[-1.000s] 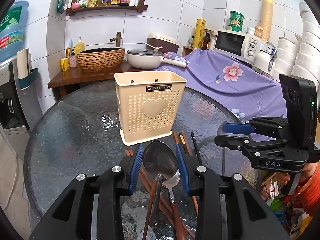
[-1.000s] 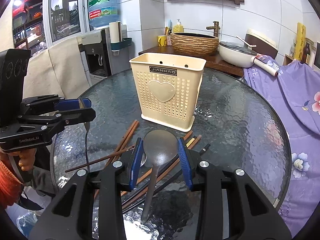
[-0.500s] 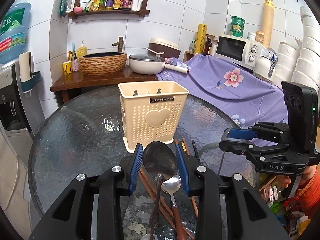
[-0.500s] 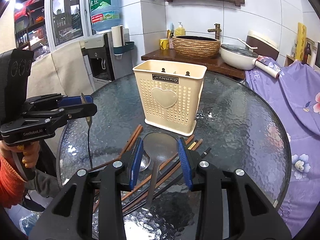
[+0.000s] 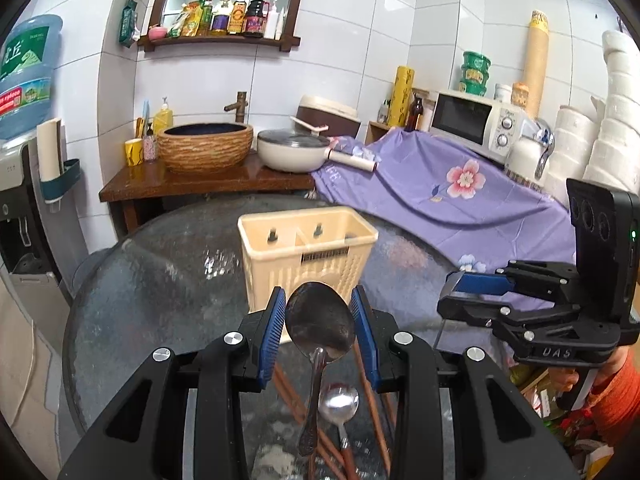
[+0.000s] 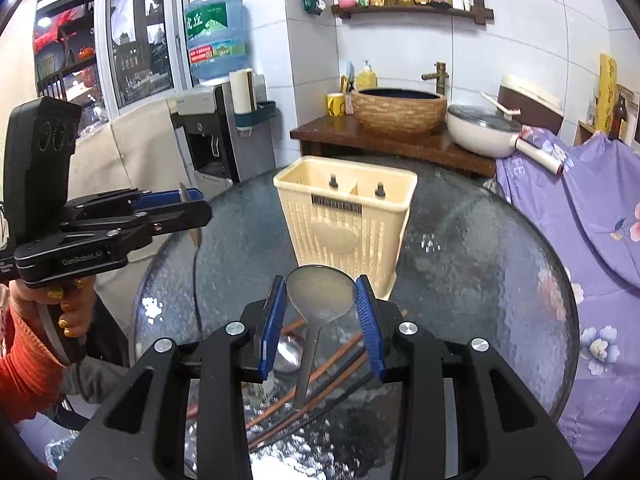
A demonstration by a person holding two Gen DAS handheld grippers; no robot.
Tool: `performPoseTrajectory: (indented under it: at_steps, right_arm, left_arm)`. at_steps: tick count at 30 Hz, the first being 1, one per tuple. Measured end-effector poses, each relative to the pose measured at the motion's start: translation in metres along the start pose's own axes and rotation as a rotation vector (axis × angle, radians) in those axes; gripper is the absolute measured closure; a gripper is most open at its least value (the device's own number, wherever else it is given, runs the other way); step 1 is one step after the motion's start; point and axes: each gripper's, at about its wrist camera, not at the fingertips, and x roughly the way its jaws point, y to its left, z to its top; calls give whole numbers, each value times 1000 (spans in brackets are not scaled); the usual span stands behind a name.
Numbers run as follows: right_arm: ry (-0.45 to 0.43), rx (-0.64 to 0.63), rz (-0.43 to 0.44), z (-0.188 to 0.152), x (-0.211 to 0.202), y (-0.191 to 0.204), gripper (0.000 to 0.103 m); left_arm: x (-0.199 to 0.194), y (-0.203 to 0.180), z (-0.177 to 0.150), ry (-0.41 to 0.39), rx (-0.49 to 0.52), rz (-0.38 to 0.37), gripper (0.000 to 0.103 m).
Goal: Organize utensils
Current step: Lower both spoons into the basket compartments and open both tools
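Note:
My left gripper [image 5: 320, 326] is shut on the bowl of a large steel spoon [image 5: 319, 326], held above the table with the handle hanging down. My right gripper [image 6: 321, 306] is shut on the bowl of a second large metal spoon [image 6: 320, 296], also lifted. A cream two-compartment utensil holder [image 5: 306, 254] stands upright on the round glass table [image 5: 160, 280], just beyond both grippers; it also shows in the right wrist view [image 6: 346, 216]. Below lie several chopsticks [image 6: 320, 372] and a small spoon [image 5: 340, 402] with a brown handle.
The other gripper shows at the right of the left wrist view [image 5: 540, 312] and at the left of the right wrist view [image 6: 100, 224]. A purple floral cloth [image 5: 440, 196] drapes at the right. A wooden counter [image 5: 200, 180] with basin and pan stands behind the table.
Both grippers have risen with their spoons, so the holder's open top and divider now show from above. The utensils on the glass lie farther below.

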Motion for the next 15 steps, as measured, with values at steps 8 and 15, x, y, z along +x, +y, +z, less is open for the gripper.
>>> performPoseTrajectory:
  at_steps: [8,15]
  right_arm:
    - [-159,11,-32,81,-21,-15,67]
    - [-242,33,-121,148,-8,-38,67]
  left_arm:
    - [3,6,83,-118,-46,11,70]
    - [29,19,138,-187,-106,59,70]
